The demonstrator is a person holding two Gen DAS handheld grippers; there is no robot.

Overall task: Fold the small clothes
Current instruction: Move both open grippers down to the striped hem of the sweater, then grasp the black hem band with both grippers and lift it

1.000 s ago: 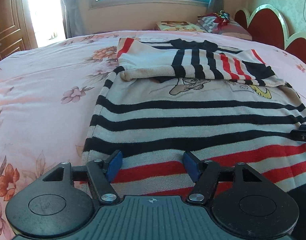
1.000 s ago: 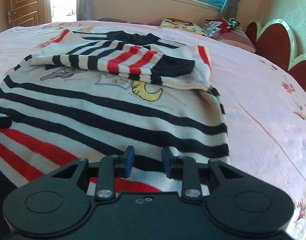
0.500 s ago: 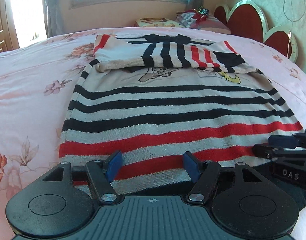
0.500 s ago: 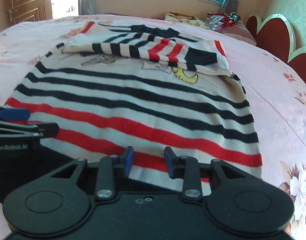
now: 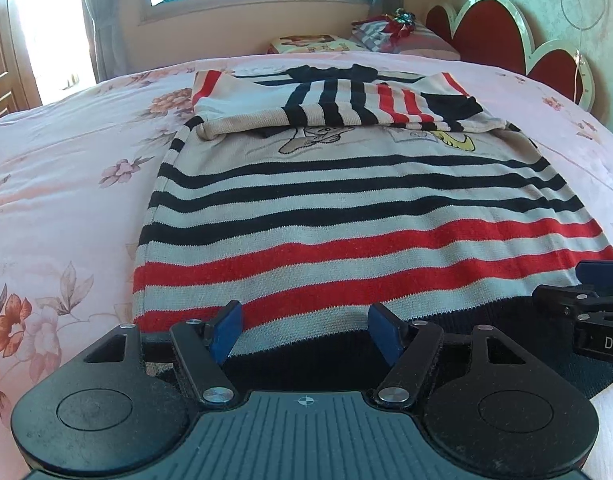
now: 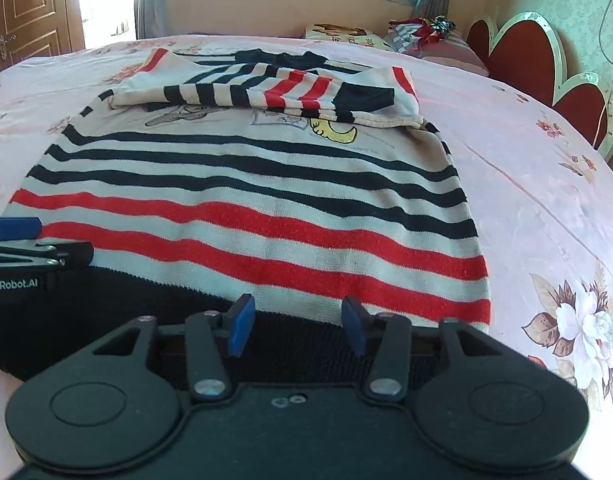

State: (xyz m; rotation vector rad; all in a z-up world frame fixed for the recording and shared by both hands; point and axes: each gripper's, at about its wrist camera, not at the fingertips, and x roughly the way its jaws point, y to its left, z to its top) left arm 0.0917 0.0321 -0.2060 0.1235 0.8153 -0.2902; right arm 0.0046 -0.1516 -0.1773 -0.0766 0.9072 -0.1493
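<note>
Knitted wool or cotton, by the look of it, in cream with black and red stripes: the sweater (image 5: 346,216) lies flat in the middle of the pink floral bedspread (image 5: 66,184), its sleeves (image 5: 346,108) already folded across the chest at the far end. The dark ribbed hem (image 6: 290,344) sits nearest both cameras.

The left gripper (image 5: 306,334) hangs over the hem's left part, blue pads (image 5: 226,334) spread wide, nothing between them but air above the cloth. The right gripper (image 6: 298,326) hangs over the right part, and its jaws have just been opening, now standing apart with no fabric pinched.

This garment looks soft, light and floppy, with no stiffness to carry its own shape. I'd judge it will sag and drag in the middle if lifted by one point only, so two holds are wanted, one towards each bottom corner. The ribbed hem is the thicker, firmer band and gives the pads the best bite. The knit looks grippy rather than slippery, though it may stretch if pulled hard. The bedspread is smooth beneath it, so the whole piece could slide while being lifted.
</note>
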